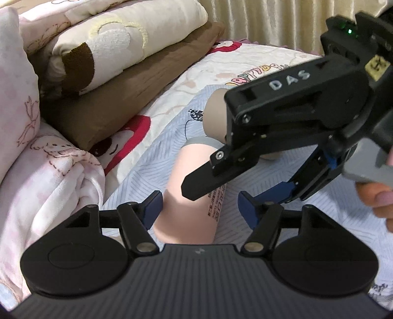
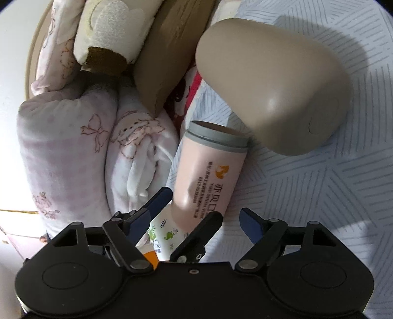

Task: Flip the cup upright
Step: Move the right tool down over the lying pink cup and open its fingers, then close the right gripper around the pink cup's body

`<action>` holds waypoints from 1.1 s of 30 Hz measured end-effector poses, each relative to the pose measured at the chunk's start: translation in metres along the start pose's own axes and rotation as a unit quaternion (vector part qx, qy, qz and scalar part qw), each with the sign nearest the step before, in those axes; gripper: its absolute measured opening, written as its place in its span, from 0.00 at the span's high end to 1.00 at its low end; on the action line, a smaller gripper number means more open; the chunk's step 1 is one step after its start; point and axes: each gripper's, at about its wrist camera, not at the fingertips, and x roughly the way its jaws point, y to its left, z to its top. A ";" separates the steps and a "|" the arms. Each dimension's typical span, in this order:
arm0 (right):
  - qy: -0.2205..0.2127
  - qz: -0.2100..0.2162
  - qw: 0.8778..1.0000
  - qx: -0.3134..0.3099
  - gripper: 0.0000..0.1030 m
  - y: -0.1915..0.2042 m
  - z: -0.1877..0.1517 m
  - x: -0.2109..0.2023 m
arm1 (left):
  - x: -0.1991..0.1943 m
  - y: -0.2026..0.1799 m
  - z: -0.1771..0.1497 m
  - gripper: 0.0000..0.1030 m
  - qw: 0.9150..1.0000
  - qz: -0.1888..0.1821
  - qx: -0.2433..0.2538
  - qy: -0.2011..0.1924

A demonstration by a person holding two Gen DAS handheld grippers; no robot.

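A pink cup (image 1: pixel 189 196) with a grey rim and printed text lies on its side on a pale striped cloth (image 1: pixel 307 213). Its open mouth faces away from me. My left gripper (image 1: pixel 200 208) is open, one finger on each side of the cup's base end. My right gripper (image 1: pixel 216 193) is open too and hangs just above the cup from the right, its black finger (image 1: pixel 201 181) over the cup body. In the right wrist view the cup (image 2: pixel 208 176) lies between my right gripper's (image 2: pixel 203 213) spread fingers, near its left one.
A beige rounded object (image 2: pixel 275 88) lies just beyond the cup's mouth. Rolled pink blankets (image 1: pixel 51 176) and stacked pillows (image 1: pixel 118 49) sit to the left. A cartoon bedsheet (image 1: pixel 221 71) and a curtain (image 1: pixel 265 22) lie beyond. The person's fingers (image 1: pixel 378 198) show at right.
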 end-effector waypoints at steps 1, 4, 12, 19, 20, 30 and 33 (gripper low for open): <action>-0.003 -0.003 1.000 0.000 0.19 0.000 0.000 0.000 | -0.001 0.000 0.000 0.35 1.000 -0.008 -0.004 -0.001; -0.009 -0.012 1.000 -0.011 0.25 0.000 0.000 0.000 | -0.006 -0.003 0.000 0.35 0.999 -0.035 -0.025 0.002; -0.042 -0.038 0.998 -0.016 0.45 -0.002 -0.003 -0.006 | -0.009 -0.014 0.002 0.35 0.998 -0.009 -0.043 0.041; -0.020 -0.041 0.999 -0.027 0.46 -0.001 -0.008 -0.006 | -0.004 -0.007 0.010 0.44 0.991 0.015 -0.097 0.092; -0.019 -0.039 0.999 -0.027 0.46 -0.001 -0.007 -0.006 | -0.004 -0.006 0.011 0.44 0.990 0.015 -0.102 0.094; 0.008 -0.040 0.999 -0.018 0.38 -0.004 -0.007 -0.001 | -0.007 -0.016 0.013 0.49 0.983 0.030 -0.131 0.123; 0.018 -0.048 0.998 -0.024 0.33 -0.006 -0.006 0.001 | -0.010 -0.021 0.011 0.49 0.983 0.022 -0.135 0.126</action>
